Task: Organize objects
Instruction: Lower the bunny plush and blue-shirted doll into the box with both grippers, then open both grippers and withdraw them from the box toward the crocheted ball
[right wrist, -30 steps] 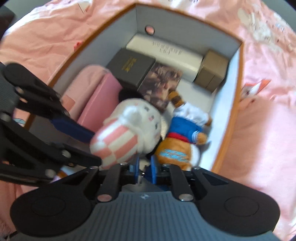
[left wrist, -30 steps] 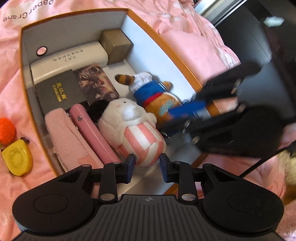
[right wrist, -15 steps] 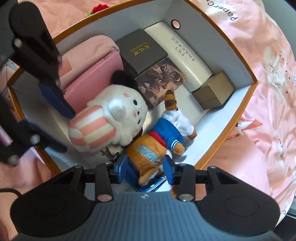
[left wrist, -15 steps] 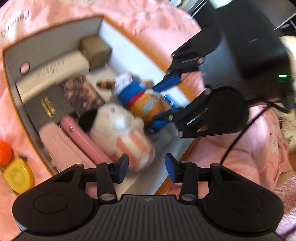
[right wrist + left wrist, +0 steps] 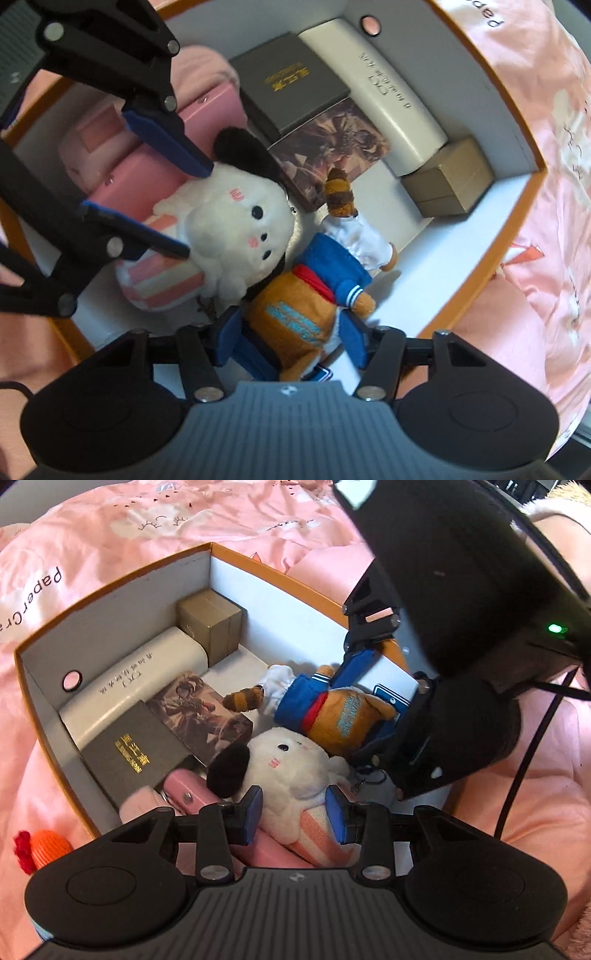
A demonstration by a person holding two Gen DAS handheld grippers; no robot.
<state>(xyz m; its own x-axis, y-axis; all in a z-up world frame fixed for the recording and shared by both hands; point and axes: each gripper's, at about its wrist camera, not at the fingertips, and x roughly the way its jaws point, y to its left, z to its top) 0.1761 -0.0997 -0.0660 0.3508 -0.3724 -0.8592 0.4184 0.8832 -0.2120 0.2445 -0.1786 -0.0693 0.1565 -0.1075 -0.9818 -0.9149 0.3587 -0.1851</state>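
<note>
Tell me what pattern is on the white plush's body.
Pink and white stripes on the white plush, clearest in the right wrist view.

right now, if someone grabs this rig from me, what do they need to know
Left gripper: jaws straddle the white plush and have just been closing; a firm grip is unclear.
Right gripper: jaws have just been opening, open around the orange plush.
Done: both plushes lie inside the box.
Left: the orange knitted toy lies outside it on the pink bedding; probably goes in next.
</note>
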